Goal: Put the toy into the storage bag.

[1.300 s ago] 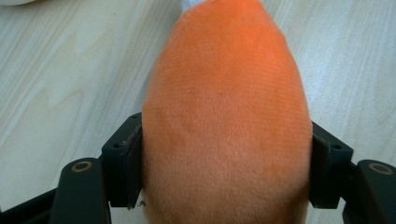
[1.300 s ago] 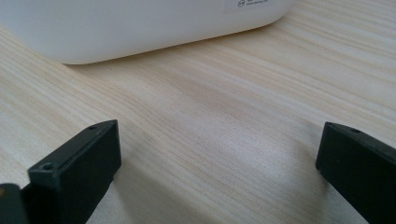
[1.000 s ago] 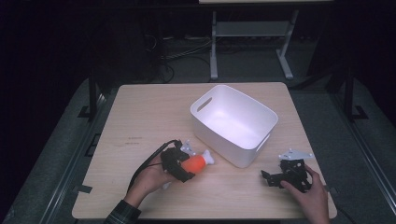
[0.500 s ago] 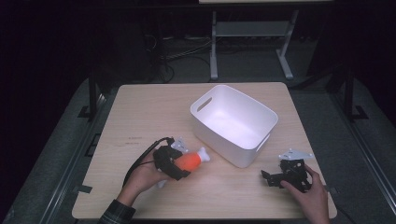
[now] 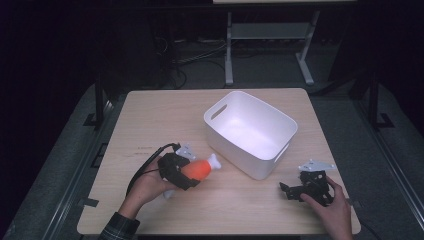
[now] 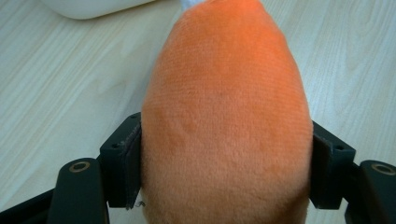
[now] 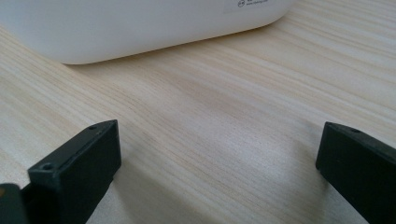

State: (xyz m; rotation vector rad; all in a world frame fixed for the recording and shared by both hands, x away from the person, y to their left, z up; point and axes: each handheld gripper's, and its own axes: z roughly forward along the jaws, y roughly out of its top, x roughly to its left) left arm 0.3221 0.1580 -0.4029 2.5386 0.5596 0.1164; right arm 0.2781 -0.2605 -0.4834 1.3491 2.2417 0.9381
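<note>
An orange plush toy with a white tip sits between the pads of my left gripper, which is shut on its fat middle; in the left gripper view the orange plush toy bulges between both black pads. It hangs just above the wooden table, left of the white bin. At the table's front right my right gripper rests low and open, with bare wood between its fingers. The white bin's wall stands just ahead of it.
The white bin is empty and lies at an angle at the table's centre right. A black cable trails from the left gripper. Dark floor and a metal stand lie beyond the table's far edge.
My left gripper has lifted the orange plush toy slightly and carried it a little leftward and nearer. The right gripper has stayed where it was.
</note>
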